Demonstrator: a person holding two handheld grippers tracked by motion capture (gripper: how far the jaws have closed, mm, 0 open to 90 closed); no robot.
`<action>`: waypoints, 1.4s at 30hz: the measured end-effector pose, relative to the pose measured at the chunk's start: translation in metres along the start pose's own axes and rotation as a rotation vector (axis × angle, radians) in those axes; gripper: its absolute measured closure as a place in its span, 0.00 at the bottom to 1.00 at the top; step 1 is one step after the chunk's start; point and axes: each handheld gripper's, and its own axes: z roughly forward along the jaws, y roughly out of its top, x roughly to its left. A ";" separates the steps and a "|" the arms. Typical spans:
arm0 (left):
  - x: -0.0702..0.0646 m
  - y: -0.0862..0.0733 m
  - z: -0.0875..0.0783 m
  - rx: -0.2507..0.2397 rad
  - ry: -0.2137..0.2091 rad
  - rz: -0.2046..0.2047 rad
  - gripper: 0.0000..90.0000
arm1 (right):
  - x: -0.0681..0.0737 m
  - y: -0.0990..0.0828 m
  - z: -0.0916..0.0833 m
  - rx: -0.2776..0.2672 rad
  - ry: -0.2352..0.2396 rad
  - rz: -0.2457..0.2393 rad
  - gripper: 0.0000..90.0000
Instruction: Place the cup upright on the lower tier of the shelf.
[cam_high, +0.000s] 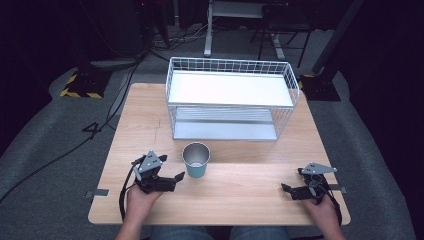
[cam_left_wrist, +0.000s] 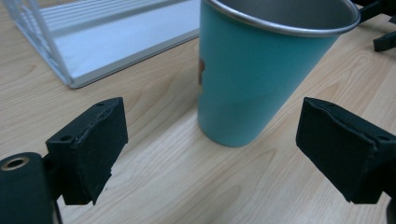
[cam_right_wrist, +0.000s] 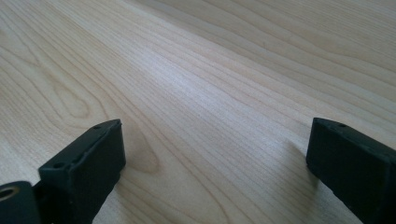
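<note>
A teal cup (cam_high: 196, 161) with a metal rim and bare metal inside stands upright on the wooden table (cam_high: 150, 120), in front of the wire rack. My left gripper (cam_high: 179, 176) lies just left of it, jaws open and pointed at the cup without touching. In the left gripper view the cup (cam_left_wrist: 254, 74) rises just beyond the two black pads (cam_left_wrist: 91, 140), ahead of the gap between them. My right gripper (cam_high: 286, 188) rests near the table's front right, jaws open. Between its pads (cam_right_wrist: 86, 161) in the right gripper view lies bare wood.
A white wire rack (cam_high: 231, 98) with a white top shelf and a lower shelf stands at the back middle of the table; its corner (cam_left_wrist: 56, 56) shows in the left gripper view. Cables and stand legs lie on the grey floor beyond the table.
</note>
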 end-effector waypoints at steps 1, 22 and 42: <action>-0.001 0.000 0.003 0.000 0.000 0.001 0.11 | 0.000 0.000 0.000 0.000 0.000 0.000 0.06; -0.017 0.006 0.046 0.008 -0.029 0.004 0.09 | 0.000 0.000 0.000 -0.002 -0.008 0.004 0.06; -0.022 0.006 0.069 0.023 -0.031 -0.018 0.21 | 0.000 0.000 0.000 -0.003 -0.019 0.011 0.07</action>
